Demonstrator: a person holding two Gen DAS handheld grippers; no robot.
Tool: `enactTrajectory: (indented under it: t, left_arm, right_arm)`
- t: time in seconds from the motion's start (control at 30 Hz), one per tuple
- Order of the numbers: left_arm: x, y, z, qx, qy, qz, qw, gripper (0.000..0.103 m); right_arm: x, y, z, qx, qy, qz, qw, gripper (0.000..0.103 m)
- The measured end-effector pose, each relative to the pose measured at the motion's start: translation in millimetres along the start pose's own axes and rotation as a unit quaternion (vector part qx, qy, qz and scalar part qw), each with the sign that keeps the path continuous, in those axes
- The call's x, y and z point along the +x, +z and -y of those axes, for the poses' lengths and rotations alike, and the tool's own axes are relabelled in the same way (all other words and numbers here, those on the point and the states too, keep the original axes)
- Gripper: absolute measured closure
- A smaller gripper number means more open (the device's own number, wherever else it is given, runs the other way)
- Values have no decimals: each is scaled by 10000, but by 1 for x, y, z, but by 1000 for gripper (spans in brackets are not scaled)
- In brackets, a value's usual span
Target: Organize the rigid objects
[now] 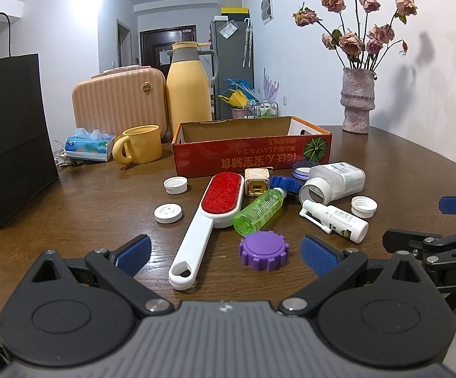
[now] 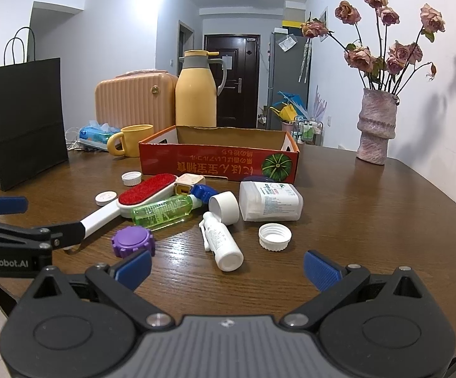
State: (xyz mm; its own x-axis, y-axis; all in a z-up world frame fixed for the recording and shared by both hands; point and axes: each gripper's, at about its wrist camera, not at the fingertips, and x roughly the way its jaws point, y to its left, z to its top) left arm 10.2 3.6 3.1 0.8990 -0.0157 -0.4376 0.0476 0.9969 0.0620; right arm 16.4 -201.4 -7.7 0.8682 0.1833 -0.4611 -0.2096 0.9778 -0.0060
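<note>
My left claw (image 1: 226, 252) is spread wide and holds nothing; it hangs low over the near edge of the wooden surface (image 1: 102, 195). My right claw (image 2: 226, 266) is likewise spread and empty, beside the left one.

Items for sorting lie loose on the surface in front of the red cardboard box (image 1: 253, 157), which stands open; what I can see of its inside is bare.

- Lint brush (image 1: 209, 217): red pad toward the box, white handle pointing at my left claw.
- Purple ridged cap (image 1: 264, 250): between the left claw's fingers in view, flat on the surface.
- Green bottle (image 1: 259, 211): on its side, touching the brush head.
- Blue cap (image 1: 286, 184) and small cream cube charger (image 1: 257, 182): just behind the green bottle.
- White spray bottle (image 2: 221, 242): on its side, nearest my right claw.
- Large white pill bottle (image 2: 268, 201): on its side, mouth open.
- Three loose white caps: (image 1: 175, 185), (image 1: 168, 213), (image 2: 274, 236).

A yellow mug (image 1: 139, 145) sits left of the box.
</note>
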Motion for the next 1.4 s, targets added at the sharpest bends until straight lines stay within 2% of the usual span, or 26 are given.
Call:
enactTrajectory:
  t: [0.4, 0.7, 0.77, 1.0, 1.17, 1.37, 1.4]
  left_arm:
    - [29, 8, -7, -56, 20, -156, 9999, 0]
    - [56, 16, -17, -129, 48, -337, 9993, 0]
    - [62, 17, -19, -135, 47, -381, 9992, 0]
    - [81, 21, -28, -155, 36, -497, 9986, 0]
    - [92, 22, -32, -148, 50, -609, 9980, 0]
    - [102, 26, -38, -144, 68, -691, 9975, 0]
    - [104, 26, -39, -143, 71, -707, 9974, 0]
  right_arm:
    - [23, 8, 5, -3, 51, -152, 9999, 1]
    - [52, 15, 7, -29, 99, -358, 9993, 7]
    - [59, 16, 7, -46, 118, -416, 9991, 10]
    - [89, 20, 5, -132, 239, -685, 9973, 31]
    - [111, 23, 1, -265, 374, -898, 9949, 35]
    - [132, 25, 1, -296, 519, -1126, 9918, 53]
    - [133, 26, 1, -271, 552, -1120, 9918, 61]
